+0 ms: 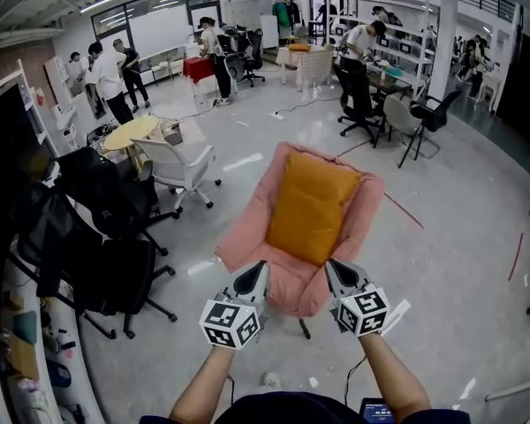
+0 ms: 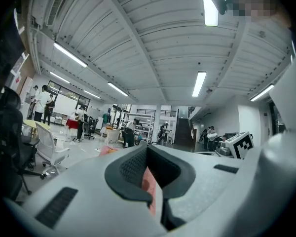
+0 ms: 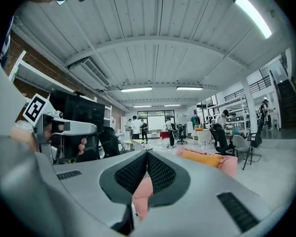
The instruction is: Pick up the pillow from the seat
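Your head camera looks steeply down at the pink chair [image 1: 291, 237], close at 12 o'clock. Both gripper views sit low behind their jaws, facing level; all three share that chair.

- pillow [image 1: 311, 206]: plain mustard orange
- seat [image 1: 246, 230]: pink
- my left gripper [image 1: 258, 270], my right gripper [image 1: 334, 268]: grey, black dotted pads, black-and-white square markers on cubes
- floor [image 1: 459, 237]: glossy pale grey, red lines
- office chairs [image 1: 106, 237]: black
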A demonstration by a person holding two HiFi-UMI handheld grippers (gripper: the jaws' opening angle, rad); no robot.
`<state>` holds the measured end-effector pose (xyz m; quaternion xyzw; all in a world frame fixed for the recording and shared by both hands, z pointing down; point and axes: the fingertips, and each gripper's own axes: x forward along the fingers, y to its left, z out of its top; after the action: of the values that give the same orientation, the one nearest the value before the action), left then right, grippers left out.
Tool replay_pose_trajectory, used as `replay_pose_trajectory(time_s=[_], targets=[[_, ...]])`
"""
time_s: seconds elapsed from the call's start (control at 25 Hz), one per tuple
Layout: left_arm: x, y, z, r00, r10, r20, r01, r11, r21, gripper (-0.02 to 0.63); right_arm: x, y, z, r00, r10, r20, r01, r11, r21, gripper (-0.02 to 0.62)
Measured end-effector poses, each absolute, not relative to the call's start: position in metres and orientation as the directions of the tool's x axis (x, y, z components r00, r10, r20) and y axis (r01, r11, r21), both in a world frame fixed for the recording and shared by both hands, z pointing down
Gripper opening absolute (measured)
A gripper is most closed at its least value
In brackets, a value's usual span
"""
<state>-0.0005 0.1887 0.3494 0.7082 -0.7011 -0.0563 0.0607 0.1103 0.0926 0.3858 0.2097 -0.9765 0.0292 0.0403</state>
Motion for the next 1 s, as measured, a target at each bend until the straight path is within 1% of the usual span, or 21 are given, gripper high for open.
replay_pose_trajectory(time_s=[0.6, 1.0], targets=[[-0.074, 0.154, 0.348, 0.059, -0.998, -0.012, -0.979, -0.061, 0.192, 0.003, 0.038, 0.063, 0.379, -0.894, -0.436, 0.105, -0.440, 0.898, -0.020, 0.018], [-0.098, 0.142, 0.356, 0.101, -0.995, -0.014, -0.967, -0.102, 0.232, 0.004, 0.019, 0.055, 0.385, -0.874, -0.468, 0.132, -0.472, 0.882, -0.003, 0.018]])
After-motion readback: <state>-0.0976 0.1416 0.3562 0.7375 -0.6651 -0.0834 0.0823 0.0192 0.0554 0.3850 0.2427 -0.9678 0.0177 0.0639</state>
